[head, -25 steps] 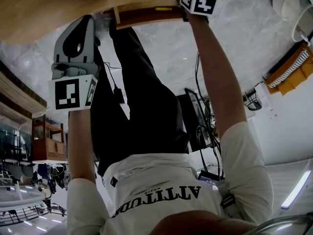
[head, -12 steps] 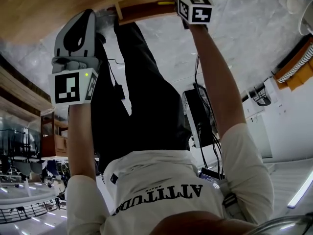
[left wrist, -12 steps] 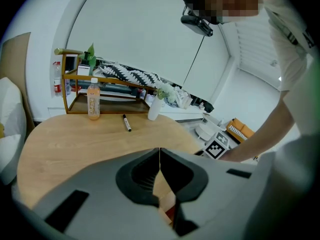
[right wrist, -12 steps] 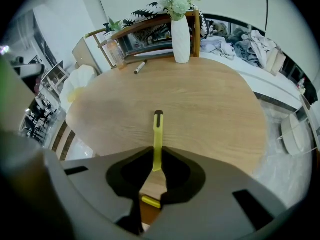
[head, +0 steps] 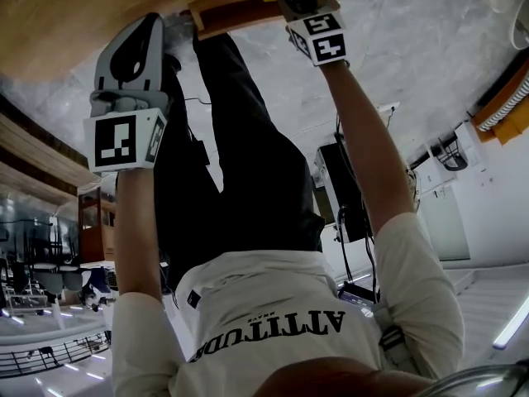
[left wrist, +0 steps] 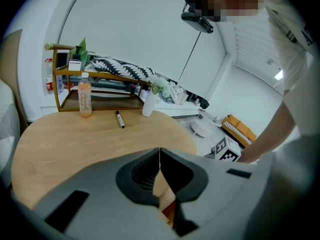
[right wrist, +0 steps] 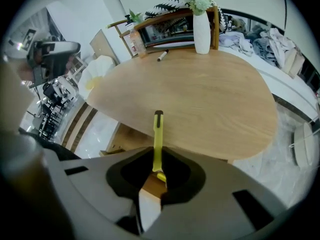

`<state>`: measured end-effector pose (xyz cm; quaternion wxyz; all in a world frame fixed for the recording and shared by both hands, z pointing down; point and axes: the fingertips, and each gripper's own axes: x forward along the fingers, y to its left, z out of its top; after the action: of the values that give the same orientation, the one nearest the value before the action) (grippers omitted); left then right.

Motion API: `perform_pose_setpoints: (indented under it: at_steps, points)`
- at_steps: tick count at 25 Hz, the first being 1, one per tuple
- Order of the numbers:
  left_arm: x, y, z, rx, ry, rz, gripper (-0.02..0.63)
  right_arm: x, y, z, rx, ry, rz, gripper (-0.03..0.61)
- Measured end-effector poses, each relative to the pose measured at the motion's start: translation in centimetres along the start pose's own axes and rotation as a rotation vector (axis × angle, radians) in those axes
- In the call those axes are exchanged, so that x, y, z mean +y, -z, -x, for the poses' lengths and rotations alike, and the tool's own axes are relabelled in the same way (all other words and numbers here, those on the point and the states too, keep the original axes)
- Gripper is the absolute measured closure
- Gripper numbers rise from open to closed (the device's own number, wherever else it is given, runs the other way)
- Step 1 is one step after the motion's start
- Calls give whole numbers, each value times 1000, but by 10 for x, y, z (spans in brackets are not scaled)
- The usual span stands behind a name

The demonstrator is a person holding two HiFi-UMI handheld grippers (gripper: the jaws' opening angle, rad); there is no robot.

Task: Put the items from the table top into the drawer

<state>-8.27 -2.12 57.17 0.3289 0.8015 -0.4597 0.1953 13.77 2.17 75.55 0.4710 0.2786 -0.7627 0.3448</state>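
Note:
My right gripper [right wrist: 157, 170] is shut on a yellow pen [right wrist: 158, 136] with a black cap, which sticks out past the edge of the wooden table [right wrist: 200, 94]. In the head view this gripper [head: 291, 0] hangs at the open wooden drawer [head: 240, 13] under the table edge. My left gripper [left wrist: 160, 164] is shut with nothing in it and hovers over the table's near edge [left wrist: 75, 144]. At the far side of the table lie a black marker [left wrist: 120, 119], a bottle of orange drink [left wrist: 84, 95] and a white vase [left wrist: 148, 103].
A low wooden rack [left wrist: 100, 81] stands along the table's back edge. The person's legs in black trousers [head: 240, 164] are right next to the drawer. White round dishes [left wrist: 202, 128] and an orange crate [left wrist: 239, 129] sit on the floor to the right.
The right gripper has moved left and toward the person in the head view, carrying the yellow pen to the open drawer. The left gripper has stayed almost where it was.

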Motion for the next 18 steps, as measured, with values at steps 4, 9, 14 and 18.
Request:
perform_pose_setpoints:
  at_steps: [4, 9, 14, 18]
  points:
    - [-5, 0, -5, 5, 7, 1, 592, 14, 22, 0, 40, -40, 27, 512]
    - [-4, 14, -14, 28, 15, -12, 592, 22, 42, -5, 90, -66, 41, 512]
    - [-1, 27, -19, 66, 31, -36, 592, 29, 49, -16, 132, -71, 59, 511]
    - [-8, 32, -20, 74, 36, -33, 592, 21, 58, -27, 181, -48, 53, 511]
